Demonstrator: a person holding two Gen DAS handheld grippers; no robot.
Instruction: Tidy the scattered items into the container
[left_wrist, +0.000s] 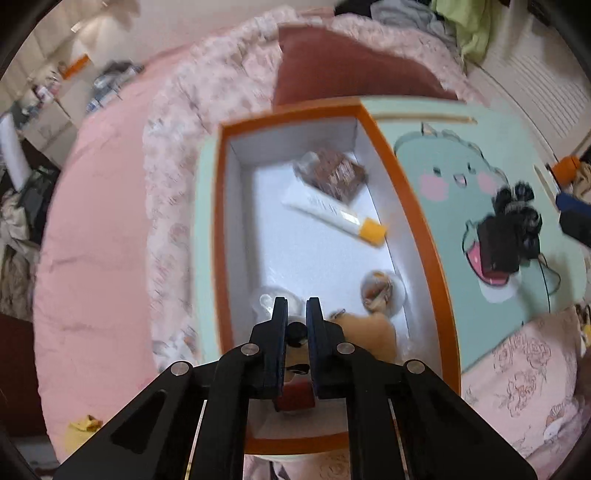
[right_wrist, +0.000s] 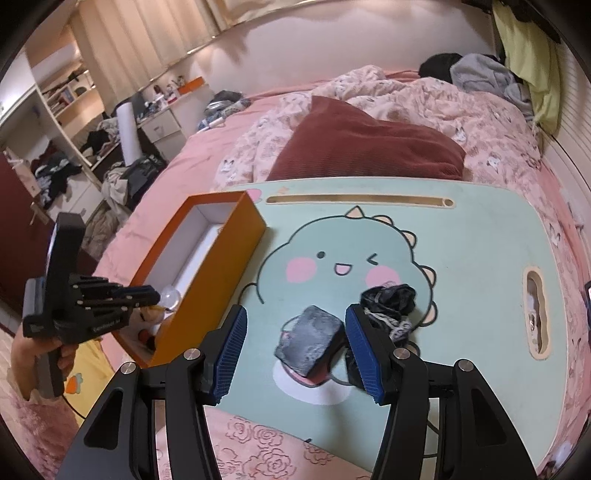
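Toward the left of the right wrist view, the left gripper (right_wrist: 147, 297) reached into the near end of the orange box (right_wrist: 207, 273), which stood at the left edge of the bench (right_wrist: 480, 240). Its own camera showed its jaws nearly together on a small plush toy (left_wrist: 295, 334), over the box's white floor. Already inside lay a brown wrapped snack (left_wrist: 332, 177), a white tube with a yellow cap (left_wrist: 332, 216), a clear round lid or cup (left_wrist: 271, 302) and a small round dish (left_wrist: 382, 291), so the tidying looked well advanced. Right of the box, on the dinosaur print, a dark grey block (right_wrist: 310, 341) and a black tangled bundle (right_wrist: 388, 302) remained outside; they seemed to be what was left. Around the block, the right gripper (right_wrist: 295, 347) hovered with jaws wide apart, the bundle just beyond its right pad. A thin cord trailing from the bundle could snag. Farther back, a maroon pillow (right_wrist: 369, 147) and pink bedding bordered the bench.
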